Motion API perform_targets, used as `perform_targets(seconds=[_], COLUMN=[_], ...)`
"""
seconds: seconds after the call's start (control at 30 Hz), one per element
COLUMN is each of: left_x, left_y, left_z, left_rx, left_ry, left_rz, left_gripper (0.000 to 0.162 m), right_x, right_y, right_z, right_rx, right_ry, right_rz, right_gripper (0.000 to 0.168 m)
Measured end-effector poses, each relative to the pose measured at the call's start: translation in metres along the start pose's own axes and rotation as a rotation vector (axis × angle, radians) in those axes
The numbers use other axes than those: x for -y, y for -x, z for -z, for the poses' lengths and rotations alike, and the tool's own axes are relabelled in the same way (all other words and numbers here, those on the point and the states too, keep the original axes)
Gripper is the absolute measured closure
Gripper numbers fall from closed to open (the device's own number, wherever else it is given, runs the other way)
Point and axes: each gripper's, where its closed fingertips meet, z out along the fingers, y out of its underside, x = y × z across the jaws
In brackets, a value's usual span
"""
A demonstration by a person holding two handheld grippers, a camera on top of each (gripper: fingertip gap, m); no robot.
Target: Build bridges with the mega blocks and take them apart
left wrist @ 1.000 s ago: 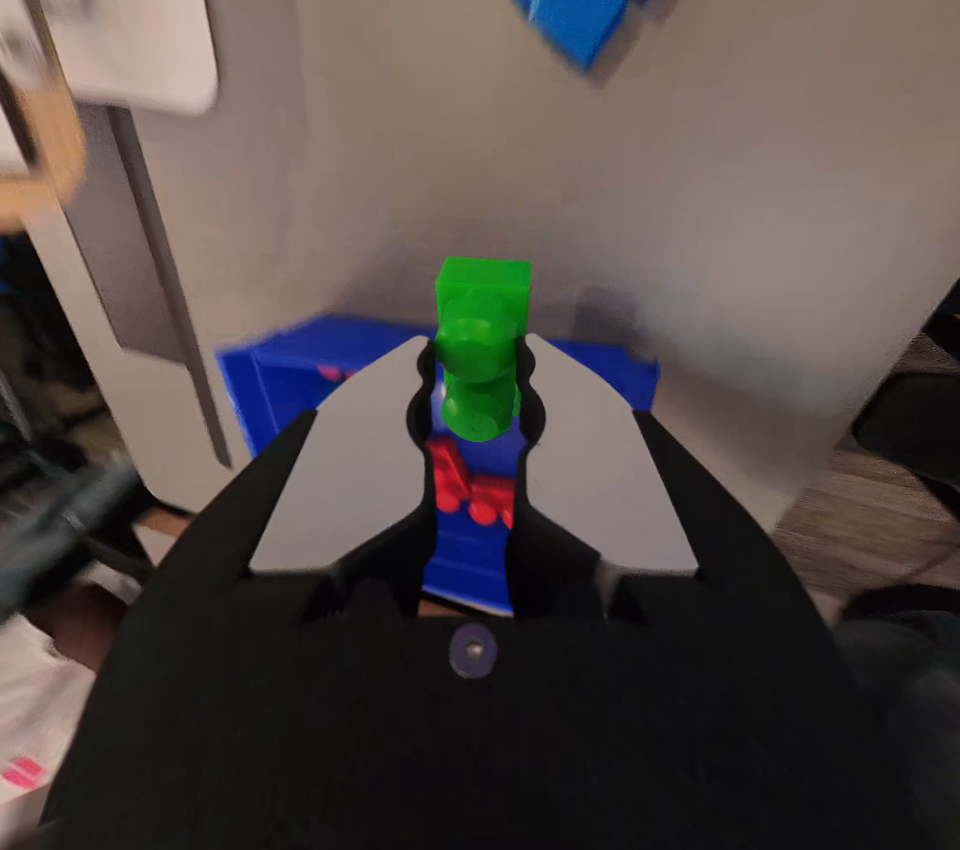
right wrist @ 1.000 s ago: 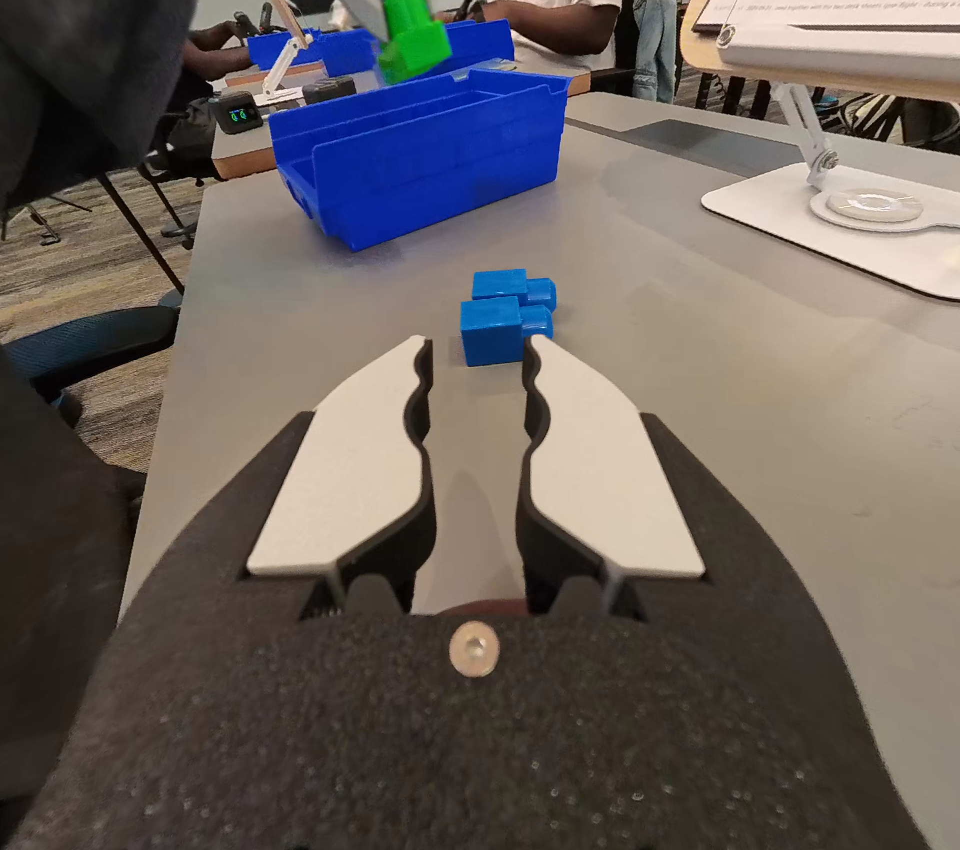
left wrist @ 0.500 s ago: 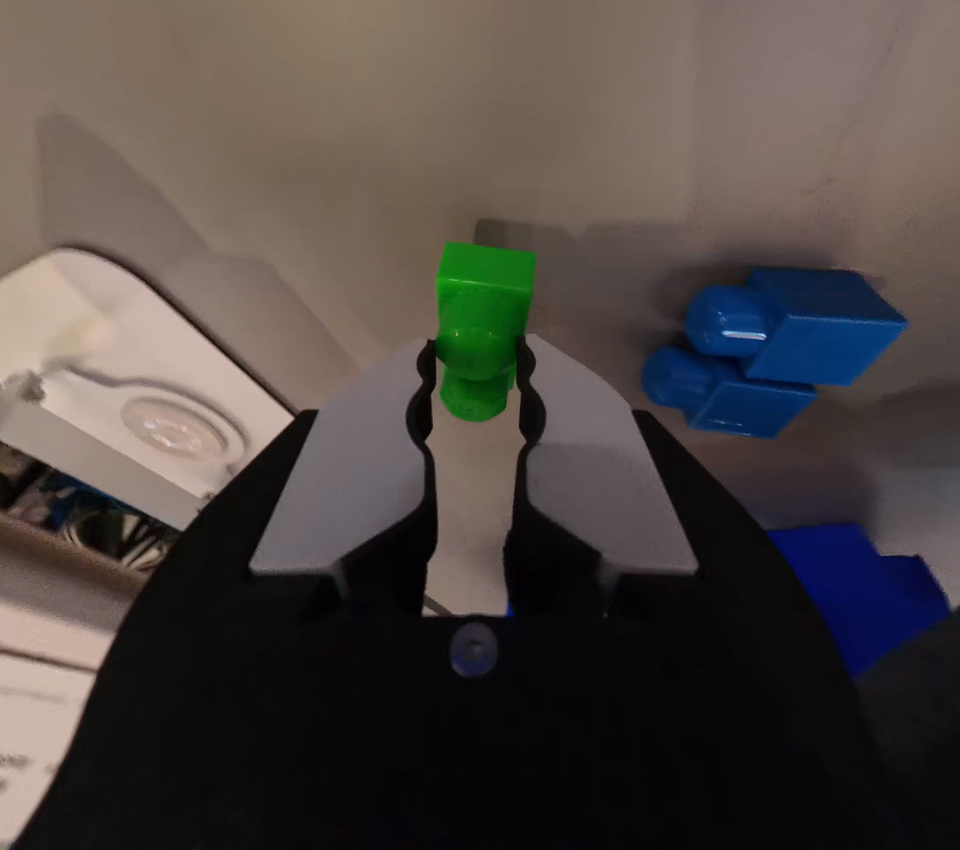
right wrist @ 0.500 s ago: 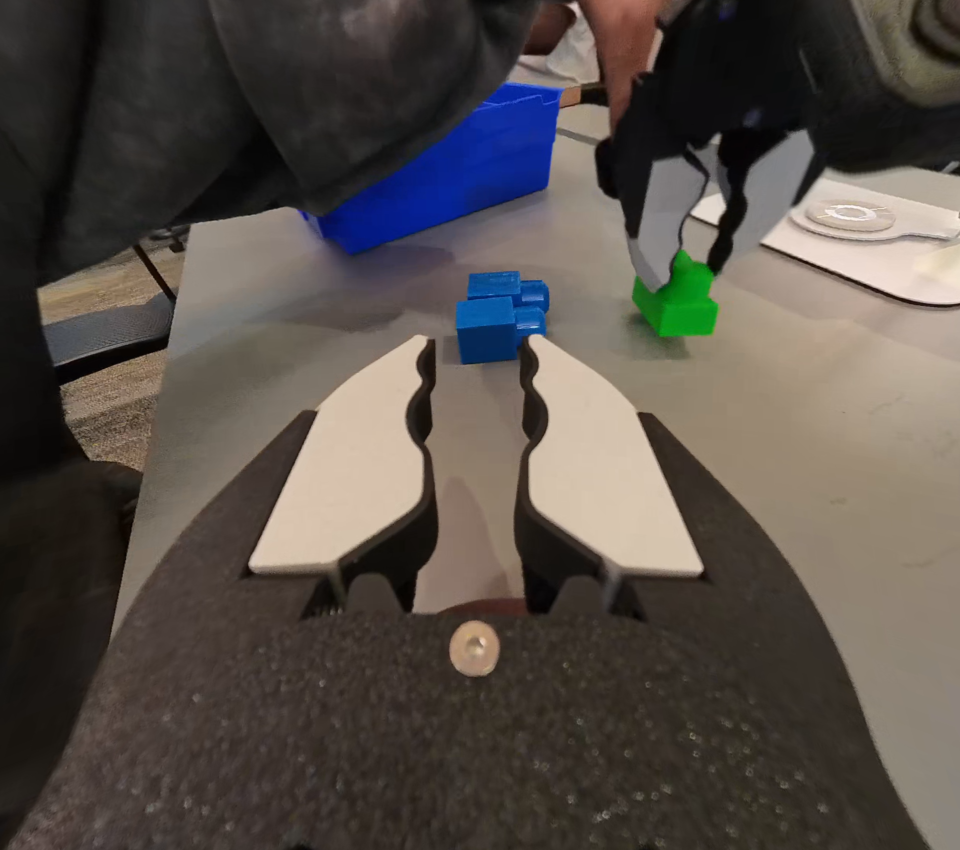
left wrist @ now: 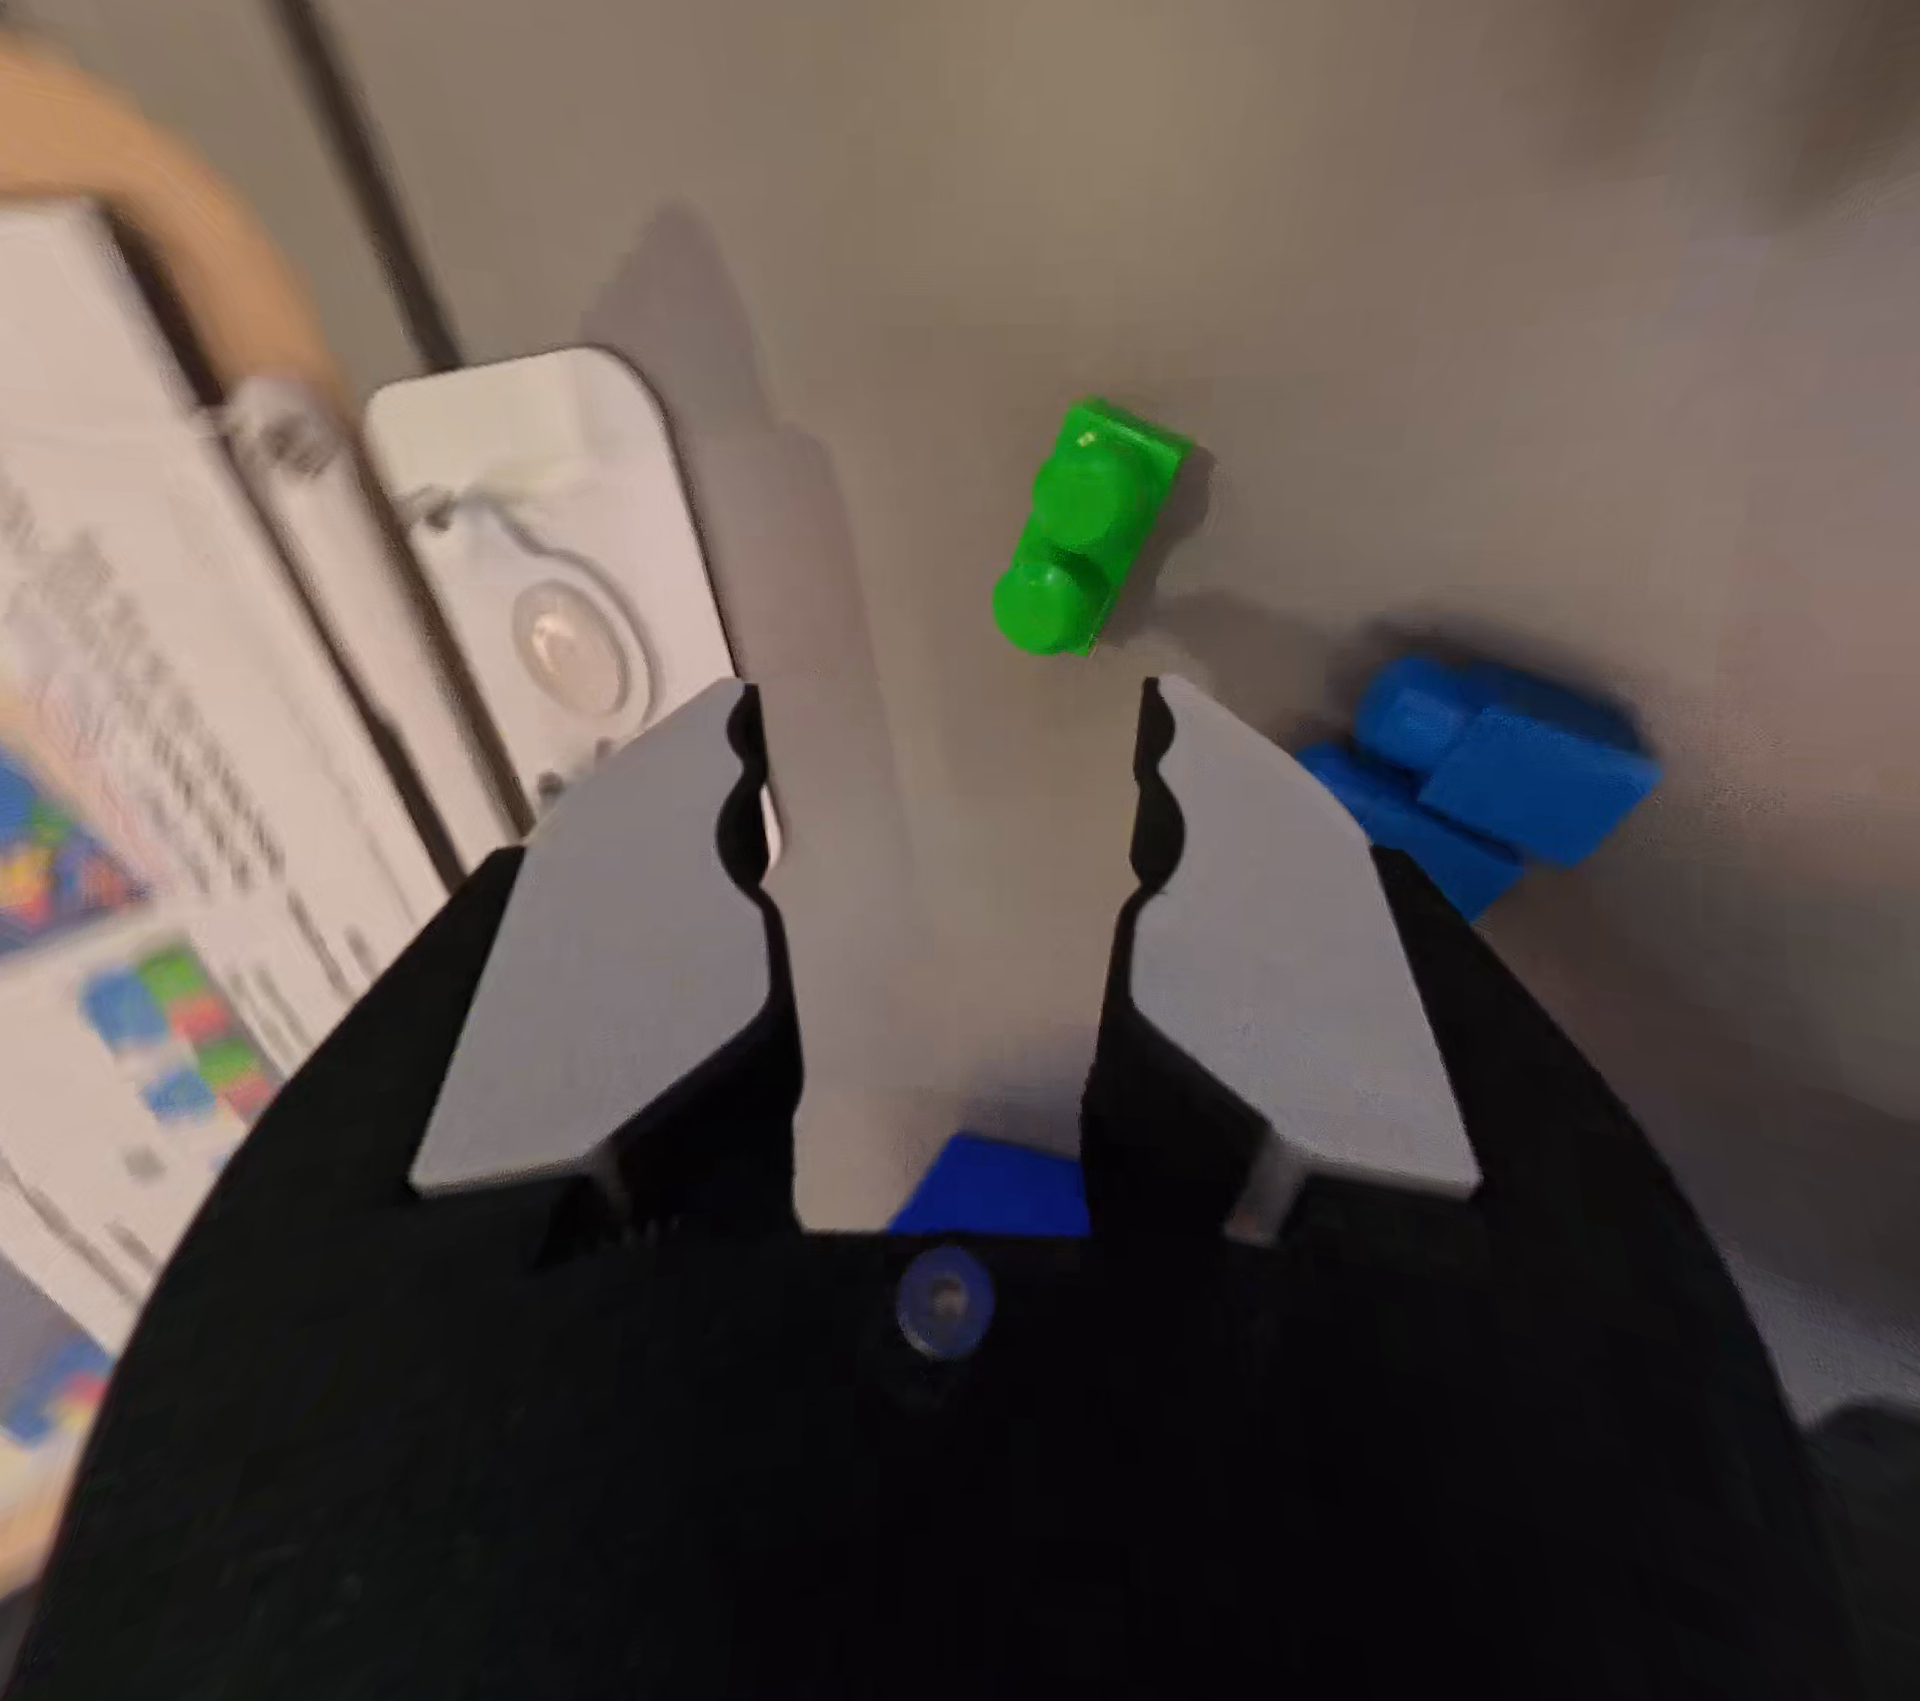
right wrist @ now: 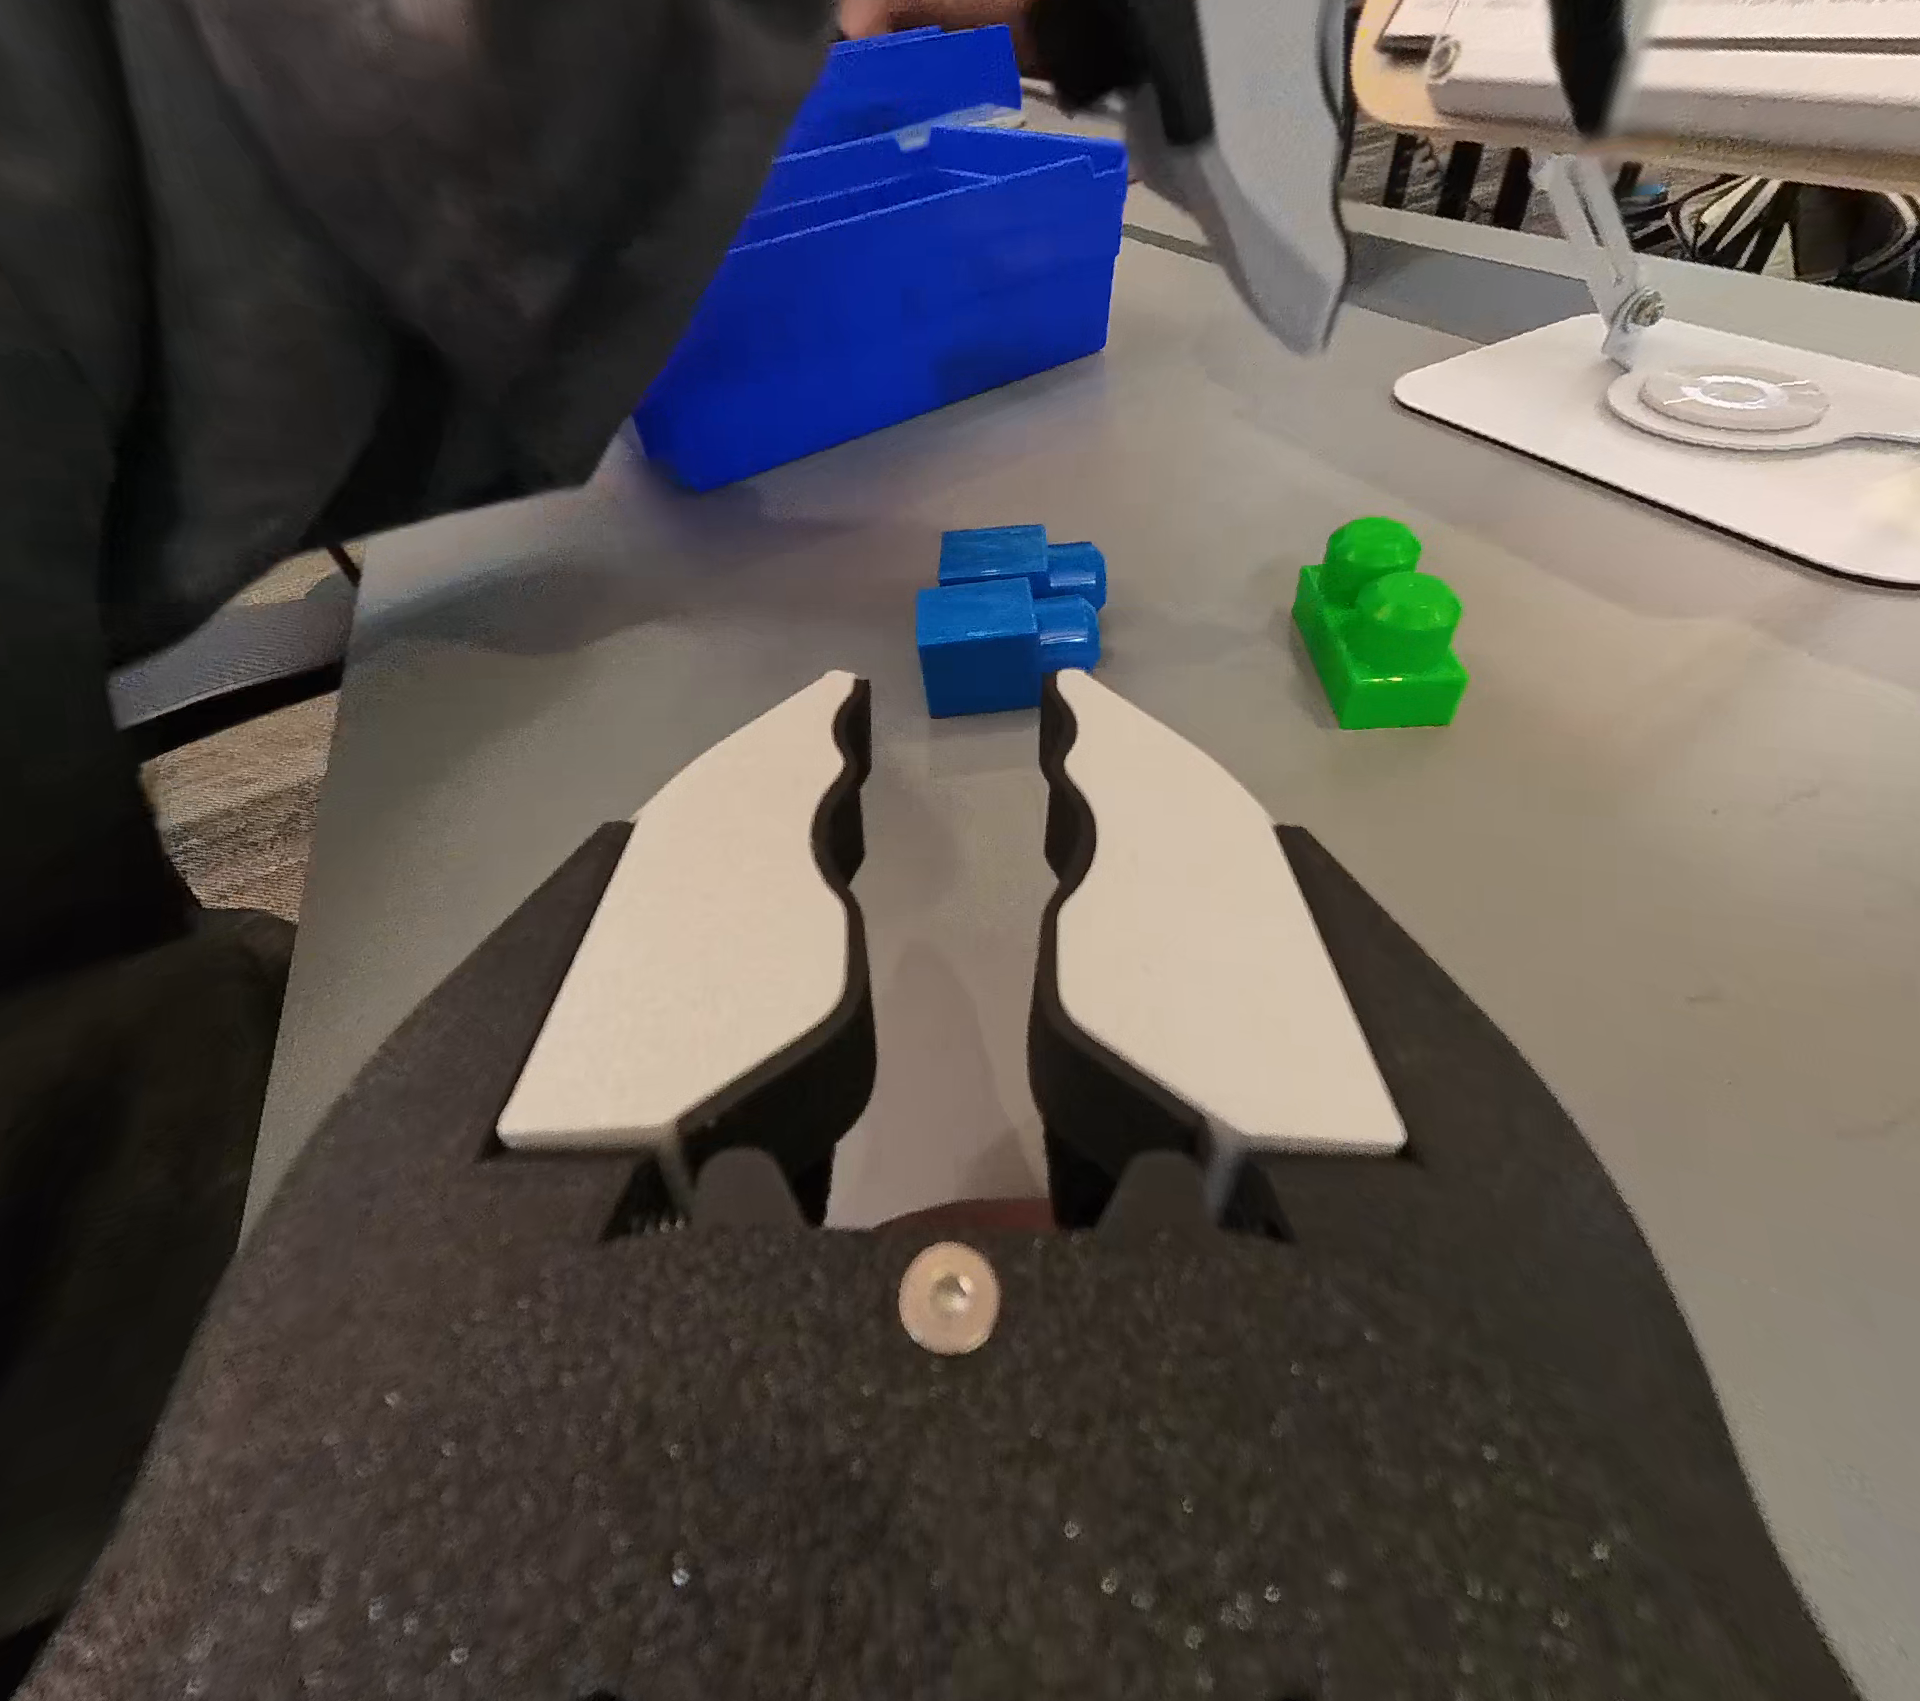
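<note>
1. The left hand-held gripper (left wrist: 945, 695) hangs above the table (right wrist: 1558, 924) with its jaws spread wide and nothing between them.
2. The green block (right wrist: 1377, 638) sits studs-up on the table, free of both grippers.
3. Two blue blocks (right wrist: 1003, 617) lie on their sides, touching, left of the green block.
4. The right hand-held gripper (right wrist: 948, 695) is slightly apart, empty, just before the blue blocks.
5. A blue bin (right wrist: 914, 301) stands behind.
</note>
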Motion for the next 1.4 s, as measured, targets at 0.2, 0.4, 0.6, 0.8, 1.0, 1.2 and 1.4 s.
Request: perform_targets(seconds=[0.2, 0.4, 0.6, 0.8, 1.0, 1.2, 1.4], left_x=[-0.026, -0.05, -0.051, -0.064, -0.071, -0.065, -0.067], left_y=[-0.049, -0.135, -0.141, -0.136, -0.143, -0.136, -0.129], left_z=[0.05, 0.02, -0.006, -0.028, -0.04, -0.047, -0.053], left_rx=[0.157, 0.213, 0.058, 0.02, -0.024, -0.086, -0.141], left_ry=[-0.438, -0.377, -0.189, -0.061, 0.058, 0.061, 0.105], left_rz=[0.715, 0.968, 1.085, 1.148, 1.138, 1.175, 1.19], left_gripper=[0.075, 0.083, 0.084, 0.092, 0.068, 0.065, 0.077], right_x=[0.0, -0.001, -0.001, 0.0, -0.002, -0.003, -0.002], right_y=[0.0, 0.001, 0.001, 0.003, 0.005, 0.007, 0.009], right_z=[0.0, -0.003, -0.003, -0.002, -0.003, -0.004, -0.003], right_rx=[-0.001, 0.008, 0.011, 0.018, 0.023, 0.031, 0.042], right_ry=[0.004, 0.012, 0.009, 0.006, 0.019, 0.026, 0.022], right_rz=[-0.004, -0.005, -0.008, -0.005, 0.01, 0.013, 0.009], right_gripper=[0.137, 0.137, 0.137, 0.137, 0.137, 0.137, 0.137])
